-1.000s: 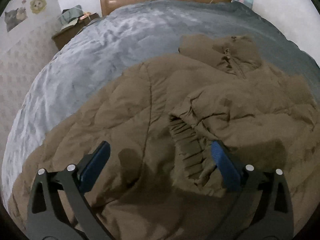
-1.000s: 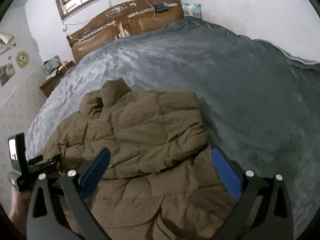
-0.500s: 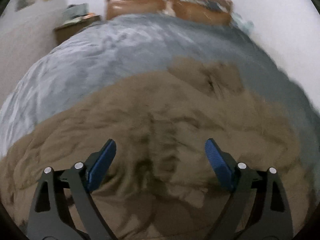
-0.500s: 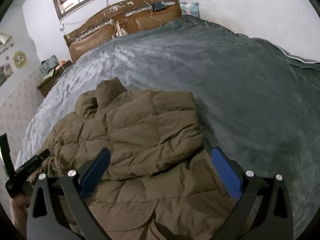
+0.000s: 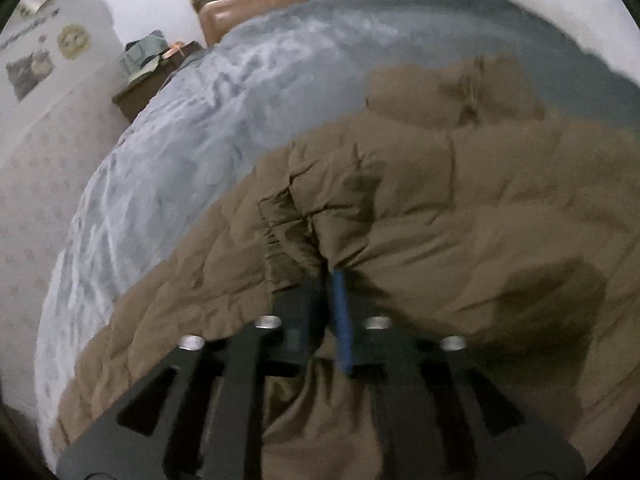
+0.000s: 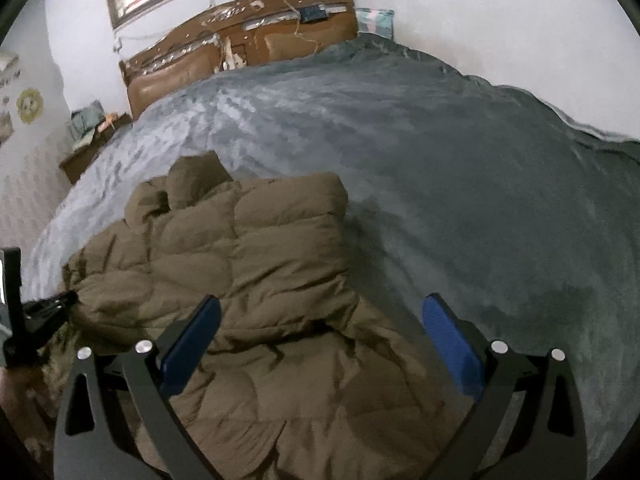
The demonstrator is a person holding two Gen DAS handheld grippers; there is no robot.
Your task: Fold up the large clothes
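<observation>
Jacket [image 6: 256, 280]: you see one plain olive-brown all over, quilted into puffy panels, no print.
Blanket [image 6: 460, 168]: your bed cover reads slate grey, paler and silvery where the pile catches light on the left.
Left gripper [image 5: 328, 280]: you have black arms, silver rivets, one blue pad edge showing.
Right gripper [image 6: 320, 336]: your fingers are black with bright blue pads [image 6: 452, 344] and silver rivets.
Headboard [image 6: 240, 52]: you face glossy tan-brown panels in a darker wood frame.
Wall [image 6: 500, 12]: plain white for you here.
Sticker [image 6: 30, 104]: yellow, flower-shaped, on your left wall.
</observation>
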